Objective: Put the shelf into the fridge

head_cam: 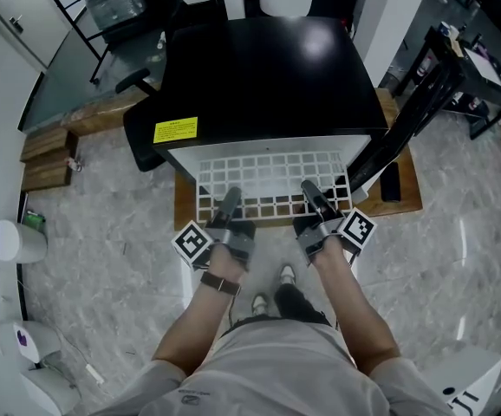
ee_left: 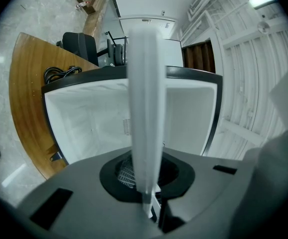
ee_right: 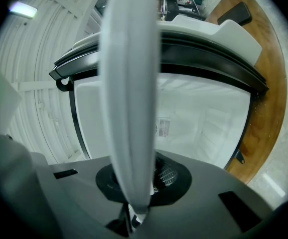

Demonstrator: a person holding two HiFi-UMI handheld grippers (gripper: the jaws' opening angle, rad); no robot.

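both forearms (head_cam: 200,319) reach forward, left tongs (head_cam: 230,200) and right tongs (head_cam: 313,194) pinching the shelf (head_cam: 268,173).

White wire-grid shelf (head_cam: 272,180): flat, roughly level, long side across, far edge at the fridge (head_cam: 268,76) mouth, most of it out front. Fridge small, black top, white cavity, door open at right.

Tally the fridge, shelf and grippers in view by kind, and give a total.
Black mini fridge: 1
White wire grid shelf: 1
Grippers: 2, left gripper and right gripper
Total: 4
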